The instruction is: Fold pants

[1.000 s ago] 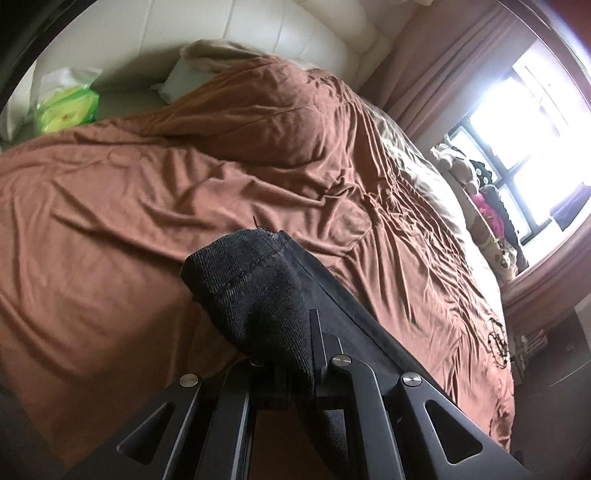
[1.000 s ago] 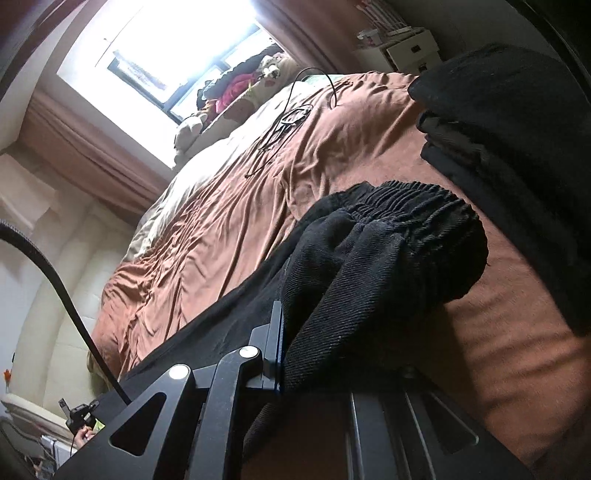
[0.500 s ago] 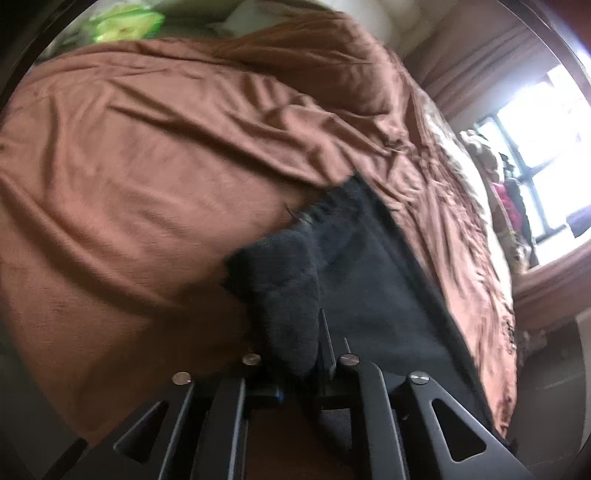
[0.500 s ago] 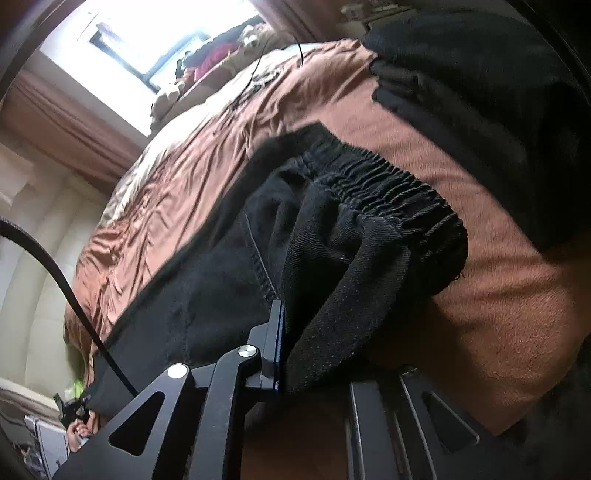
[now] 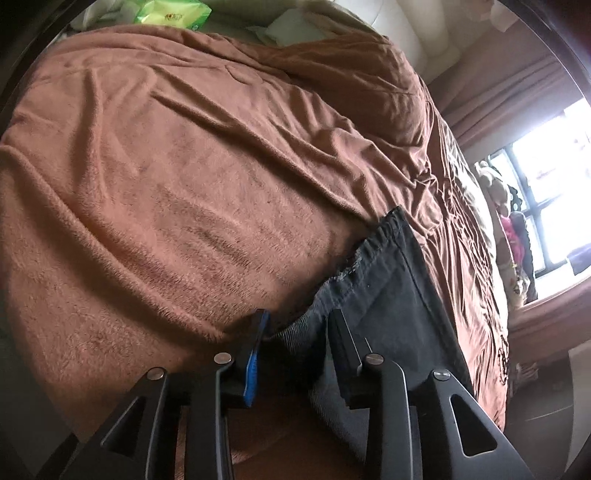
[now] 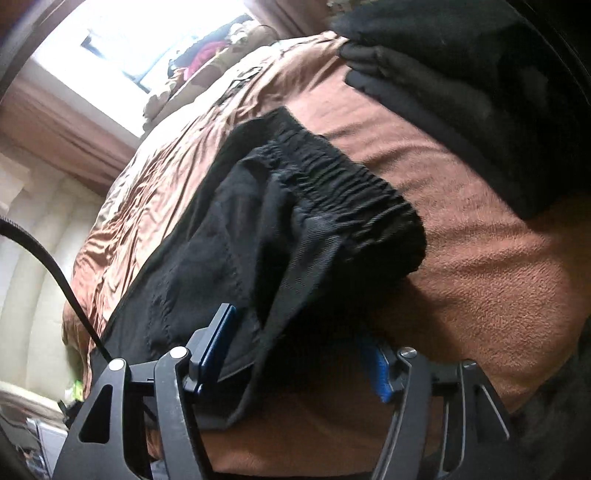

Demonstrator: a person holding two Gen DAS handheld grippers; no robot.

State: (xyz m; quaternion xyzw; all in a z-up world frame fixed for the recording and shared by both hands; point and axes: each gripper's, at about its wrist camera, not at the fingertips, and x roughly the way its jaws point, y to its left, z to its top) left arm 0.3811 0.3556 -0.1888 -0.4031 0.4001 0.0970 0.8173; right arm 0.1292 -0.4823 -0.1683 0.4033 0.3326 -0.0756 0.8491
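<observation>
Black pants lie on a brown blanket [image 5: 184, 184] on the bed. In the left wrist view the leg hem [image 5: 373, 258] lies flat, with my left gripper [image 5: 297, 321] open around its near corner. In the right wrist view the gathered elastic waistband [image 6: 351, 192] lies bunched on the blanket [image 6: 480, 258]. My right gripper [image 6: 303, 332] is open, its jaws apart on either side of the loose waist cloth.
A stack of folded dark clothes [image 6: 480, 74] sits at the far right of the bed. A green tissue pack [image 5: 173, 11] and a white pillow [image 5: 291, 29] lie by the headboard. A window with soft toys [image 5: 509, 236] is beyond the bed.
Both grippers lowered the pants onto the blanket and opened, letting go of the hem and the waistband. The cloth now rests flat instead of hanging from the jaws.
</observation>
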